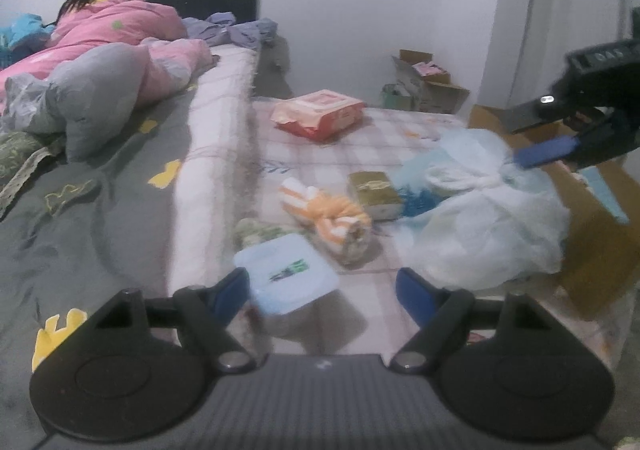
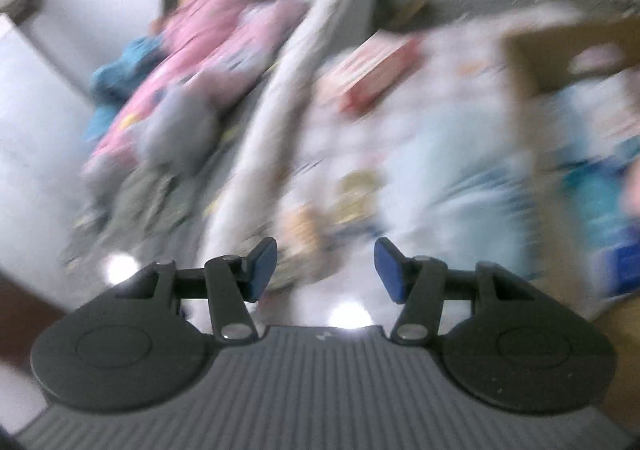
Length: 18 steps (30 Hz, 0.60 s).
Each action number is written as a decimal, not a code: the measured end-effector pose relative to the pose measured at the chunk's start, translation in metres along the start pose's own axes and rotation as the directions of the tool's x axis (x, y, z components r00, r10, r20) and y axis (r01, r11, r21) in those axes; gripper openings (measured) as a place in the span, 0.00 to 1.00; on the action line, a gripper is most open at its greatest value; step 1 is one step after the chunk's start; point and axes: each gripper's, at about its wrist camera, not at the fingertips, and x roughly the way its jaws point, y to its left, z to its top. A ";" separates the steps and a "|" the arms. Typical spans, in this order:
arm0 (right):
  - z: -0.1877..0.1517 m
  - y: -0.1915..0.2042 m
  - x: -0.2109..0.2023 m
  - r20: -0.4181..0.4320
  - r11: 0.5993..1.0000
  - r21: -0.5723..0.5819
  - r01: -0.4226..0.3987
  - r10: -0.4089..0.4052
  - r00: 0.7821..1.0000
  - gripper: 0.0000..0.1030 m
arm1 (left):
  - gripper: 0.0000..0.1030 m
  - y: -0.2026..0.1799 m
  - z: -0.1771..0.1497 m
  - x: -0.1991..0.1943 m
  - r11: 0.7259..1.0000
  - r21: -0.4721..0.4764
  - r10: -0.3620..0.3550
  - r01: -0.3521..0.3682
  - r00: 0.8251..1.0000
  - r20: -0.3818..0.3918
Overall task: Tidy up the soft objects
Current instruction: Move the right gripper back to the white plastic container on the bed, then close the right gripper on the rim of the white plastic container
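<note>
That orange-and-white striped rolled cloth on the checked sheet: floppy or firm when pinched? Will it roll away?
The striped cloth bundle looks knotted and soft, so it probably squashes under the pads and sags at the loose ends. Its lumpy shape lying on the checked sheet suggests it won't roll far if nudged. It is likely light for its size, and fabric against fabric should drag rather than slide.

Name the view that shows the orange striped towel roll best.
Left wrist view: the orange striped towel roll lies sharp on the checked sheet, unblocked. The right wrist view is motion-blurred; only an orange smear shows there.
</note>
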 end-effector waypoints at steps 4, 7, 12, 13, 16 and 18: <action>-0.007 0.016 0.065 -0.113 0.993 0.051 -0.102 0.107 0.988 0.52 | 0.79 0.005 -0.003 0.014 0.999 0.007 0.037 -0.037 0.999 -0.017; -0.008 0.018 0.113 -0.181 0.985 0.112 -0.134 0.153 0.971 0.51 | 0.79 0.008 -0.006 0.029 0.997 0.022 0.072 -0.071 0.997 -0.042; -0.021 0.016 0.164 -0.254 0.975 0.178 -0.130 0.173 0.952 0.40 | 0.78 0.011 -0.009 0.046 0.998 0.027 0.061 -0.059 0.996 -0.070; -0.022 0.015 0.171 -0.267 0.972 0.190 -0.139 0.188 0.945 0.39 | 0.78 0.011 -0.009 0.048 0.998 0.031 0.058 -0.056 0.996 -0.070; -0.028 0.016 0.189 -0.296 0.968 0.203 -0.147 0.203 0.933 0.35 | 0.74 0.010 -0.010 0.054 0.998 0.038 0.057 -0.054 0.996 -0.073; -0.030 0.016 0.196 -0.297 0.965 0.208 -0.160 0.218 0.930 0.33 | 0.69 0.012 -0.010 0.058 0.998 0.029 0.058 -0.056 0.995 -0.080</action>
